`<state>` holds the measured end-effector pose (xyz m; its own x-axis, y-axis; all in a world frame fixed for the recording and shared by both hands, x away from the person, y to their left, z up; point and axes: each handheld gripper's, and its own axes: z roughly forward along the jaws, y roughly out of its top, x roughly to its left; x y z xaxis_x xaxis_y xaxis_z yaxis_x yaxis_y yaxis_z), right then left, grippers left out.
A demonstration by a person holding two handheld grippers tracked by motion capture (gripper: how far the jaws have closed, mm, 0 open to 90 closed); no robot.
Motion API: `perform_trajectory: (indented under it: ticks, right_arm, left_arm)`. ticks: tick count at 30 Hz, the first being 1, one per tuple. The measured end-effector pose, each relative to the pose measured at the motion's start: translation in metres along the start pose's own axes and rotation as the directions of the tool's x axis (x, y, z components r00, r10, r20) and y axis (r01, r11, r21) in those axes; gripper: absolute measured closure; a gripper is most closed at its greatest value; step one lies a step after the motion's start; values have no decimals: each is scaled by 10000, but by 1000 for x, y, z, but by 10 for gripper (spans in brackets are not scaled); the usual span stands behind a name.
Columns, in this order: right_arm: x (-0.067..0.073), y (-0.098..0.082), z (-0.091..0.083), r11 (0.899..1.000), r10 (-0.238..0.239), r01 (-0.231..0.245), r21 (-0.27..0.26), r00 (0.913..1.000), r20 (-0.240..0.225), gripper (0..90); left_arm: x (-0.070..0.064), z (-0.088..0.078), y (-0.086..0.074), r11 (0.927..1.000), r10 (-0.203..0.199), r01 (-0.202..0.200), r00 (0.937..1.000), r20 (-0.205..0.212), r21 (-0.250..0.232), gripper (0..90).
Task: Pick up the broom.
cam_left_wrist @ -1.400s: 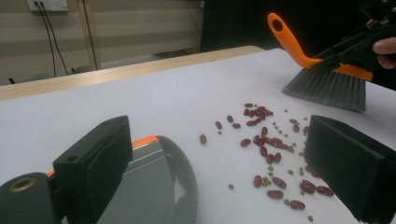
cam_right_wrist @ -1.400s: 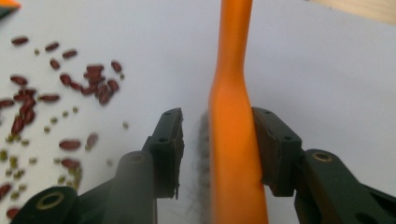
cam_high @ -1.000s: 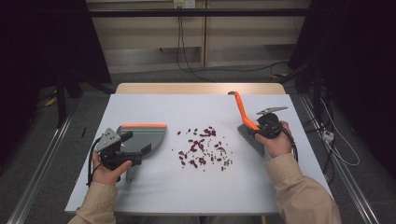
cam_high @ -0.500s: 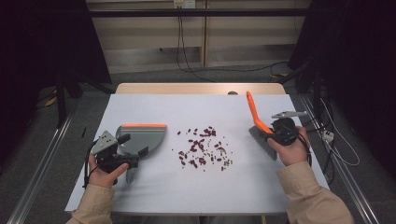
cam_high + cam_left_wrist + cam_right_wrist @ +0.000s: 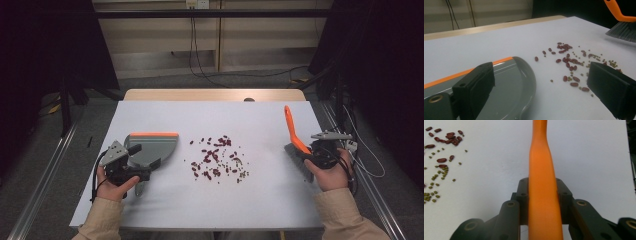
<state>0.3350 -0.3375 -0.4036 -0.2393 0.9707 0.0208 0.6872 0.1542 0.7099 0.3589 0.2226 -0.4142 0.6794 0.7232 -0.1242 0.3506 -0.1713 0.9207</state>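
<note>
Beans [image 5: 216, 159], red ones mixed with small green ones, lie scattered at the middle of the desk [image 5: 260, 210], between the grey dustpan [image 5: 150, 148] on the left and the brush [image 5: 296, 145] on the right. The right gripper [image 5: 544, 195] is clamped on the brush's orange handle, which runs straight up between its jaws in the right gripper view; the grey bristles hang just above or on the desk, well right of the scatter. The left gripper [image 5: 122, 167] sits at the rear of the dustpan, over its handle; its jaws look spread in the left gripper view, and whether they press on the pan cannot be told.

The beans are likely light, hard and smooth, so they would roll and skitter under a quick stroke, and the small green ones may slip under the bristles. The brush seems stiff in the handle and soft at the bristles; a grip low on the handle gives firm control. The dustpan is probably light plastic and apt to slide, so it needs holding at the handle with its orange lip flat on the desk.
</note>
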Motion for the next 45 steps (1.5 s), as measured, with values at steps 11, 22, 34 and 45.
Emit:
perform_trajectory:
  ticks: [11, 22, 34, 45]
  right_arm:
    - [4, -33, 3, 9950, 43, 72, -997, 9933, 1151, 713]
    - [50, -13, 31, 9888, -50, 148, -1486, 9978, 661, 713]
    - [89, 17, 46, 9779, -816, 768, -1945, 9965, -164, 712]
    - [65, -2, 42, 9917, -127, 71, -1281, 9990, -431, 659]
  left_arm:
    - [-1, 0, 0, 10000, 25, -25, 10000, -11, 7, 77]
    - [-1, 0, 1, 10000, 52, -52, 10000, -39, 49, 77]
    - [1, -1, 0, 10000, -12, 12, 10000, -46, 29, 77]
    - [-2, 2, 0, 10000, 10, -10, 10000, -32, 95, 78]
